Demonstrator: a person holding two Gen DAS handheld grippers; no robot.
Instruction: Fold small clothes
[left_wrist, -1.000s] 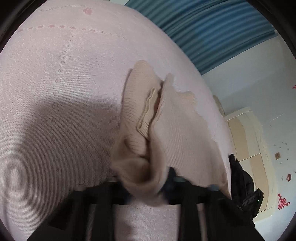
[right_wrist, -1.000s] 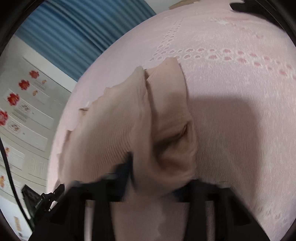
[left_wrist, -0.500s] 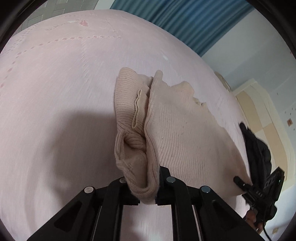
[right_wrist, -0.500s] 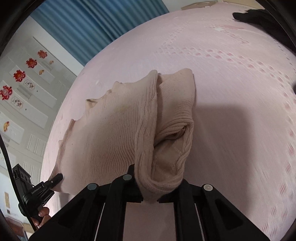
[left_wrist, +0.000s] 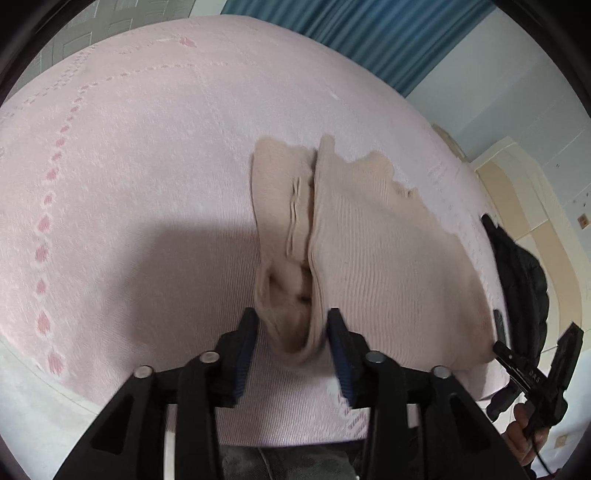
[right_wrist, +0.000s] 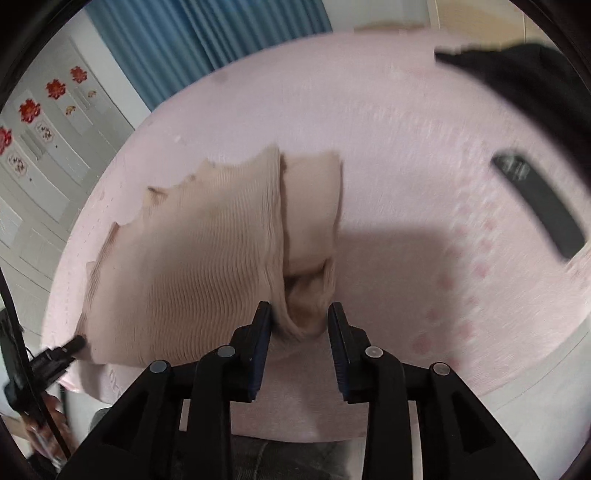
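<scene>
A beige ribbed knit garment (left_wrist: 369, 258) lies folded on the pink bedspread (left_wrist: 147, 166), with a sleeve tucked along its left edge. My left gripper (left_wrist: 291, 325) is opening. The garment's near left corner sits loosely between its blue pads, which have come off it. In the right wrist view the same garment (right_wrist: 203, 258) spreads to the left. My right gripper (right_wrist: 299, 317) is opening too, with the near right corner slack between its jaws. Each gripper shows in the other's view, the right gripper (left_wrist: 532, 373) at the lower right and the left gripper (right_wrist: 55, 354) at the lower left.
A black jacket (left_wrist: 517, 266) lies on the bed to the right of the garment; in the right wrist view the jacket (right_wrist: 517, 74) is at the top right. A flat black device (right_wrist: 539, 206) rests on the bedspread. The bed's near edge (left_wrist: 258, 439) runs just below the grippers.
Both grippers were shut on the garment's bunched near corners; now their jaws stand apart and the corners sit loose. The garment has come down flatter and nearer the bed's front edge.
</scene>
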